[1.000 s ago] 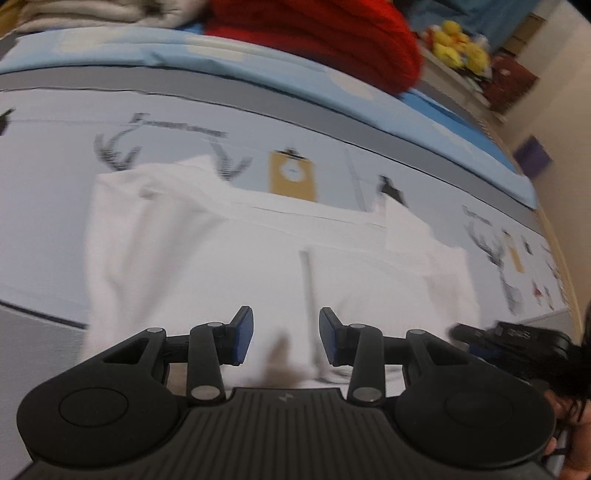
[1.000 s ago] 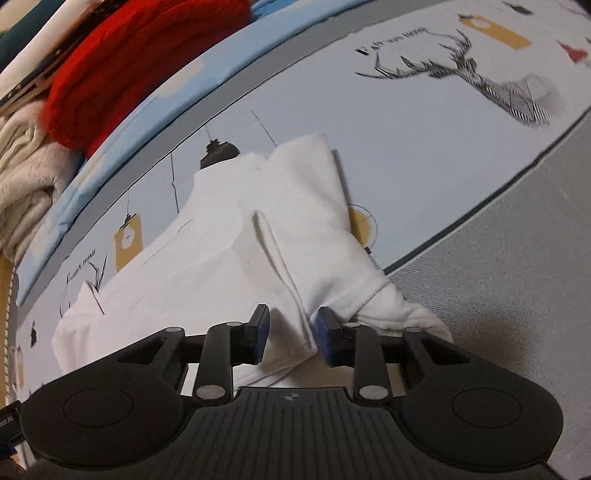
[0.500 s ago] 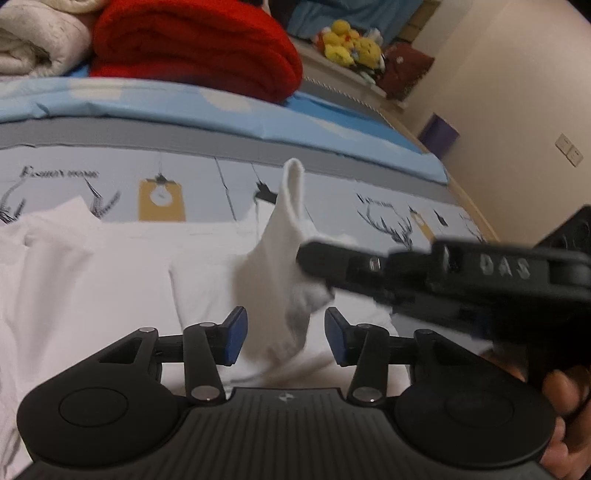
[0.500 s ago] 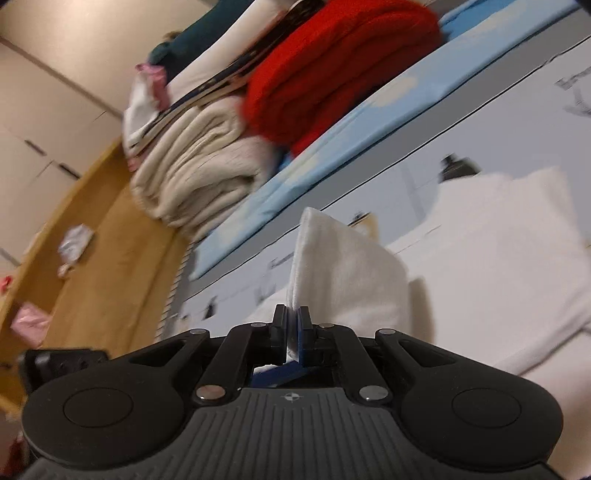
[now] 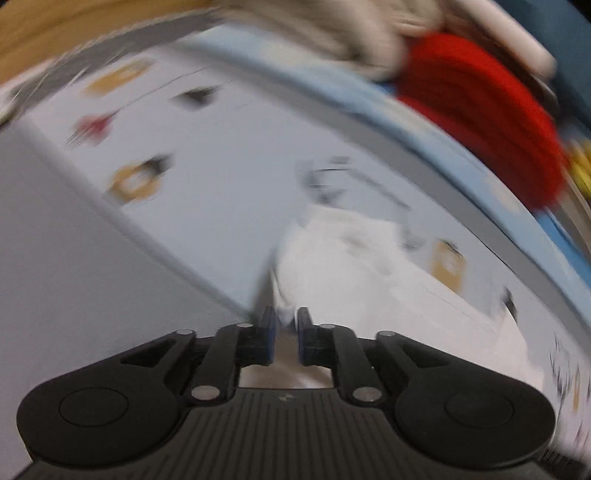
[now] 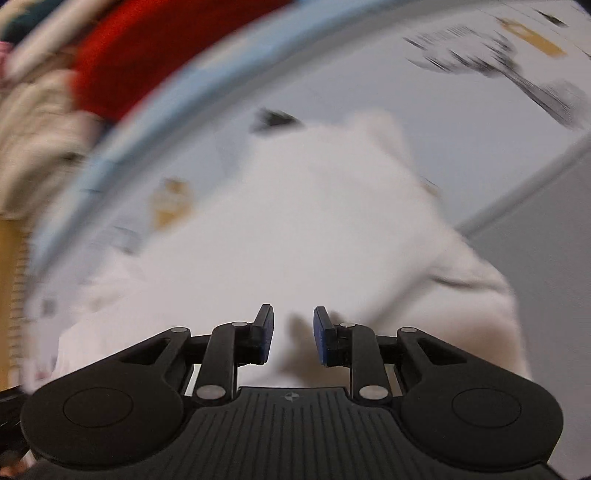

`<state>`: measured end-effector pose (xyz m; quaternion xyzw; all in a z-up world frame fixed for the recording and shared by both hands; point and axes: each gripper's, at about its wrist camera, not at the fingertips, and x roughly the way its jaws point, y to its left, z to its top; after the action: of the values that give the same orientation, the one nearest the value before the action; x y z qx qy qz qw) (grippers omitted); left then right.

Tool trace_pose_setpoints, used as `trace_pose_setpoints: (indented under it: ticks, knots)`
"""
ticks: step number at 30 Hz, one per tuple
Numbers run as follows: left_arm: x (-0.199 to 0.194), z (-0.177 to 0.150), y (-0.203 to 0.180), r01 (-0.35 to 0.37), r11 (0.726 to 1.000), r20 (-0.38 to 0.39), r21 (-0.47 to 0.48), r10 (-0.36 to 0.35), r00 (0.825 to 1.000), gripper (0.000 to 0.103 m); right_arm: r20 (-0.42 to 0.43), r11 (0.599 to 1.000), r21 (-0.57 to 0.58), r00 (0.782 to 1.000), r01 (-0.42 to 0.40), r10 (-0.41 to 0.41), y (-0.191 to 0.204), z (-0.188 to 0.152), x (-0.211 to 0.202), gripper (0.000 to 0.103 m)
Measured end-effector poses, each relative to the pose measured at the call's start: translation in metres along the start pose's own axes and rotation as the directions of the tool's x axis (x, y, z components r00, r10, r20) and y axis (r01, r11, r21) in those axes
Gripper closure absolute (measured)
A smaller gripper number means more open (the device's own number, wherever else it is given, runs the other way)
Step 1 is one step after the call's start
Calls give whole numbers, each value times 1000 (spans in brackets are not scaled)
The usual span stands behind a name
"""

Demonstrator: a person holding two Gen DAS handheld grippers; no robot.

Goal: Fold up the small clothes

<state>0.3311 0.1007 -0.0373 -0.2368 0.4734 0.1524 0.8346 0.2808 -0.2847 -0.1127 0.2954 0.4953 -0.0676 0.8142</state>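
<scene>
A small white garment (image 5: 362, 266) lies partly folded on the printed bed sheet (image 5: 221, 177); both views are blurred by motion. My left gripper (image 5: 286, 330) is at the garment's near left corner. Its jaws are closing, only a narrow gap remains, and a bit of white cloth is pinched between the blue pads (image 5: 269, 334). In the right wrist view the same garment (image 6: 314, 221) fills the middle. My right gripper (image 6: 293, 334) hovers over its near edge with its jaws opening; the pads (image 6: 320, 336) stand apart and grip nothing.
Red folded blanket (image 5: 487, 110) and cream blankets (image 5: 332, 22) are stacked along the far side of the bed, past a light blue band (image 5: 461, 173). A grey area of the cover (image 5: 74, 258) lies to the left. The red blanket (image 6: 155, 48) also shows top left in the right view.
The left gripper swung left to the garment's corner and narrowed onto cloth. The right gripper, shut on a lifted fold half a second ago, has let it go; the fold lies flat.
</scene>
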Motion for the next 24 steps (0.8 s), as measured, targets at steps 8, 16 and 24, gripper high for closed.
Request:
trace_pose_setpoints:
  ticks: [8, 16, 24]
  knots:
    - [29, 21, 28, 65, 992, -99, -106, -76, 992, 47, -33, 990, 114, 996, 86, -83, -9, -5, 6, 77]
    - [63, 12, 56, 67, 972, -195, -226, -113, 974, 74, -43, 985, 140, 994, 104, -99, -14, -4, 5, 77]
    - [19, 9, 30, 57, 989, -55, -134, -65, 996, 95, 20, 988, 125, 996, 85, -88, -15, 1, -7, 102]
